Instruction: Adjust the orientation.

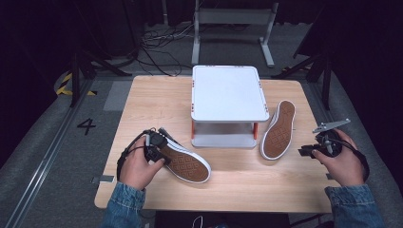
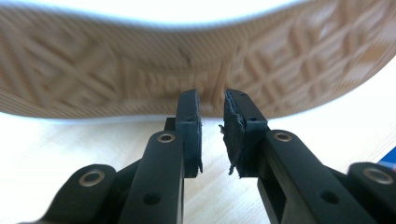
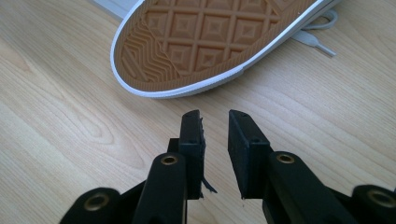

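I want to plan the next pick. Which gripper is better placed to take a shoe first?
Probably the left gripper: its open jaws are already right at the sole of the left shoe. The right gripper, also open, has bare table between it and the right shoe.

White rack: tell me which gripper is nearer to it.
Left. The left gripper sits just off the rack's front-left corner, at a shoe; the right gripper is farther, beyond the other shoe.

My table (image 1: 237,190) sits brightly lit amid dark surroundings. Up close, my left view's shoe sole (image 2: 140,70) blurs, glare whitening the top; my right view stays sharp.
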